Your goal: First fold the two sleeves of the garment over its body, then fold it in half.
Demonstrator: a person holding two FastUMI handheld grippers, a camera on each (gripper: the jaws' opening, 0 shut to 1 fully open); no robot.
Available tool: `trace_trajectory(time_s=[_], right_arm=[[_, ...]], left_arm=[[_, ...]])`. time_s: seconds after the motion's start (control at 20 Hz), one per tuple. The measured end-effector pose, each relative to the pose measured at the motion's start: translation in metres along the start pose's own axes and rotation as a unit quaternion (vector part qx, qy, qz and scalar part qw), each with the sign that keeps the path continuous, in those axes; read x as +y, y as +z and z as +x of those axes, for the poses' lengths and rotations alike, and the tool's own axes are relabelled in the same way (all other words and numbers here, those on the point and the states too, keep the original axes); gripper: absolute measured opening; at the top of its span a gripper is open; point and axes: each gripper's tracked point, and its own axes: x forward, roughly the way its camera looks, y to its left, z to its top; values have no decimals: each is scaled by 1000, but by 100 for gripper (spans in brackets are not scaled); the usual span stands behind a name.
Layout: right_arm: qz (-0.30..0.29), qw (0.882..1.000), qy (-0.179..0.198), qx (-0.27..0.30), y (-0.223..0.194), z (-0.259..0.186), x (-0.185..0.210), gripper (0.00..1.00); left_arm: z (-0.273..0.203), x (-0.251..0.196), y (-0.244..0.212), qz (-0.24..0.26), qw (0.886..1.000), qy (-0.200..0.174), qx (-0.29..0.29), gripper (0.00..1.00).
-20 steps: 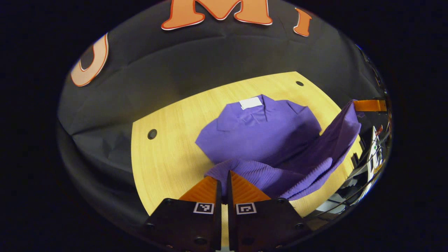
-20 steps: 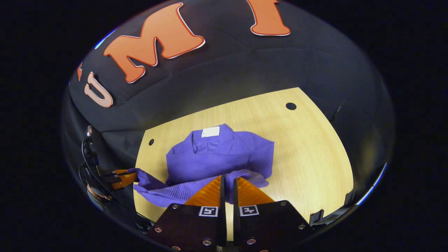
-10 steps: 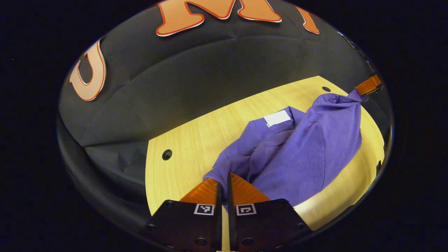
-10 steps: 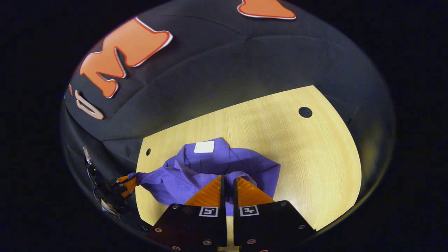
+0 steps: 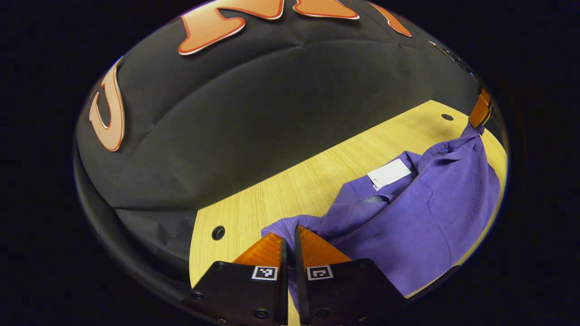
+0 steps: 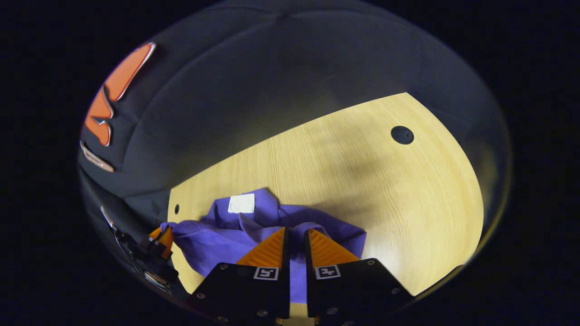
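A purple ribbed garment (image 5: 408,222) with a white neck label (image 5: 389,173) lies on the wooden table (image 5: 290,194), its lower half lifted and carried over the collar end. My left gripper (image 5: 289,237) is shut on one hem corner at the bottom of the left gripper view. The right gripper (image 5: 479,108) pinches the other corner at the far right. In the right gripper view the right gripper (image 6: 295,240) is shut on purple cloth of the garment (image 6: 217,235), and the left gripper (image 6: 161,237) holds its corner at lower left. The label (image 6: 241,203) shows beyond.
The table top (image 6: 362,181) stretches wide and bare to the right of the garment, with a round dark hole (image 6: 402,135) near its far corner. Another hole (image 5: 218,232) sits by the table's left edge. Black cloth wall stands behind the table.
Both grippers have carried the hem forward and higher over the body towards the collar. The lifted cloth now covers most of the garment, and the label sits close to the folded edge.
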Motion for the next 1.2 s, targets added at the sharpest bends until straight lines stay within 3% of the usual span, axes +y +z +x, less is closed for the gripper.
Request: trace_trajectory(time_s=[0.05, 0.1, 0.2, 0.25, 0.3, 0.35, 0.4, 0.45, 0.55, 0.9, 1.2], right_arm=[[7, 1000, 1, -13, 7, 0, 1, 21], [9, 1000, 0, -30, 15, 0, 2, 39], [5, 999, -6, -54, 22, -7, 0, 44], [0, 998, -12, -64, 25, -12, 0, 56], [-8, 997, -14, -74, 26, -16, 2, 60], [-16, 996, -19, -84, 27, -23, 2, 71], [-23, 995, -23, -94, 28, -29, 4, 67], [-32, 994, -30, -105, 27, -38, 5, 86], [-54, 989, -40, -135, 24, -56, 11, 94], [-97, 970, -47, -219, -12, -125, 55, 97], [-111, 956, -46, -268, -57, -183, 87, 96]], left_arm=[[-1, 3, 6, -3, 1000, 12, -15, 14], [-2, 6, 9, -8, 999, 21, -28, 31], [-11, 9, 12, -20, 999, 27, -41, 64], [-15, 8, 8, -25, 999, 26, -36, 81], [-22, 14, 7, -30, 998, 33, -39, 90], [-22, 16, 4, -37, 998, 34, -39, 99], [-33, 20, 4, -45, 997, 35, -44, 98], [-41, 23, 5, -53, 997, 34, -49, 98], [-60, 31, 7, -65, 995, 37, -66, 99], [-140, 35, 15, -111, 987, 17, -117, 99], [-213, 45, 38, -100, 976, -6, -192, 98]])
